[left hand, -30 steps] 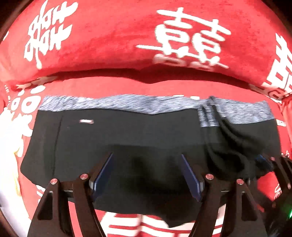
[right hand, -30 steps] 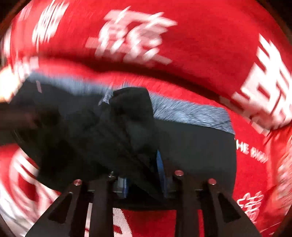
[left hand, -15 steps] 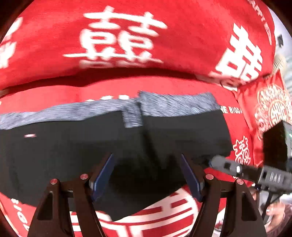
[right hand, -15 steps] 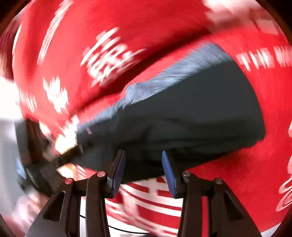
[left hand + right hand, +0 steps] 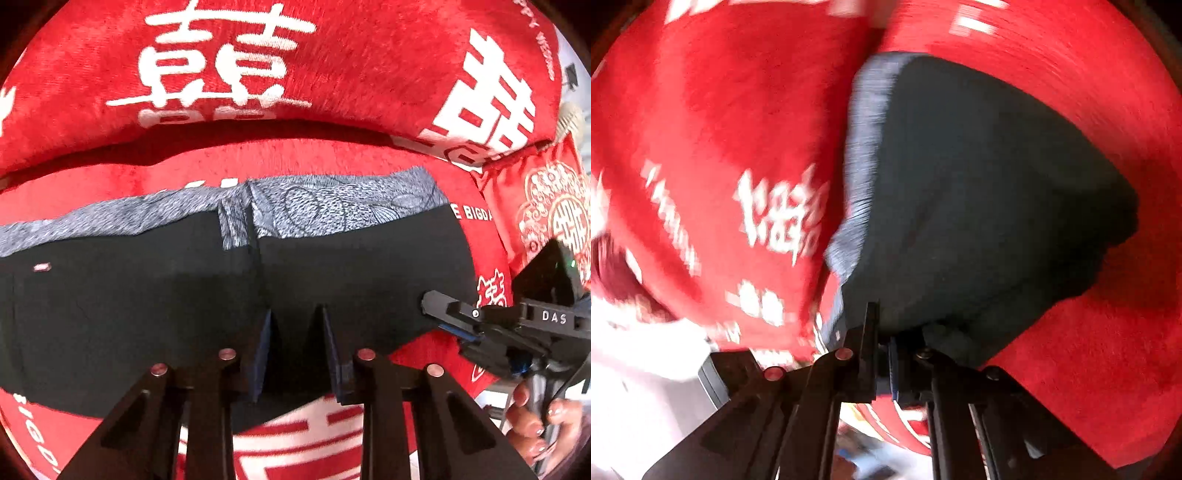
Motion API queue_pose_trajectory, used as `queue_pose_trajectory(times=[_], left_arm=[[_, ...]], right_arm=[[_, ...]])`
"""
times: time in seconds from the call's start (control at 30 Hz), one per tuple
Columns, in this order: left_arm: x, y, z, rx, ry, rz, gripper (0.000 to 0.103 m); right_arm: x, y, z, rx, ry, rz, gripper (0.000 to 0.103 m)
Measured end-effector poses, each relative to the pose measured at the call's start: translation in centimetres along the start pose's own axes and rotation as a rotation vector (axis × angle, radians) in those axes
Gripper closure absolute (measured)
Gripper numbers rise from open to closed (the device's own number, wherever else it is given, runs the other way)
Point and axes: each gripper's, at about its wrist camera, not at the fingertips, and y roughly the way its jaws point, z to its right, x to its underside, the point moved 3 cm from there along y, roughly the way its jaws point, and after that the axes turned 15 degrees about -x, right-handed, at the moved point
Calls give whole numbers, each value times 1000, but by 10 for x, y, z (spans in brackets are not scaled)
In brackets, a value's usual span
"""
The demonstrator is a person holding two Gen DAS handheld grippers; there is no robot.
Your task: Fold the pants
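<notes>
Nearest the lens, left unit: left gripper (image 5: 295,332) sits over the near hem of the pants (image 5: 147,302); its blue pads are drawn close with black cloth between them. Full clamp cannot be confirmed, because a narrow gap shows at the tips.
Nearest the lens, right unit: right gripper (image 5: 886,347) has its fingers brought together on the edge of the pants (image 5: 979,192). The view is motion-blurred, so grip depth is uncertain.
Right unit as seen from left wrist: right gripper (image 5: 454,321) meets the right-hand corner of the garment; the operator's hand (image 5: 532,417) holds the handle below it.
Task item position: pants lie flat on the red cloth (image 5: 332,166), partly folded, one layer lapped over another along a vertical line near the centre.
Waistband: grey patterned waistband (image 5: 332,206) runs along the far edge, away from both grippers.
Far field: red cushion (image 5: 332,66) with white characters stands behind the waistband; small red pouch (image 5: 546,214) lies at far right.
Fault 1, slipped layer: judged likely if the left pads hold only the top layer; the lower layer would stay behind and skew the fold.
Fault 2, snagged bedding: judged possible if a pad pinches the red cloth with the hem, dragging it upward.
Fault 3, uneven lift: one gripper leading the other would twist the fold.
</notes>
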Motion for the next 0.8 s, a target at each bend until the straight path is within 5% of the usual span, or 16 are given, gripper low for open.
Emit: queue_pose_trajectory(times=[0.2, 0.27, 0.33, 0.4, 0.5, 0.57, 0.63, 0.8], left_arm=[[25, 28, -8, -85, -35, -50, 72], [23, 22, -9, -112, -37, -24, 54], [18, 12, -11, -154, -50, 6, 47], [11, -1, -14, -146, -57, 27, 47], [-7, -24, -10, -155, -52, 82, 47], [-20, -30, -1, -144, -38, 109, 47], [-35, -25, 14, -142, -18, 125, 47], [-45, 27, 37, -214, 0, 56, 47]], right_arm=[[12, 26, 32, 183, -41, -101, 98], [8, 27, 24, 193, -86, -124, 96], [10, 30, 8, 237, -181, -200, 85], [15, 27, -14, 273, -282, -270, 60], [7, 8, -54, 293, -476, -238, 60], [-12, -5, -71, 332, -555, -175, 69], [-39, -7, -77, 380, -563, -146, 86], [-90, 26, -63, 529, -592, -174, 86]])
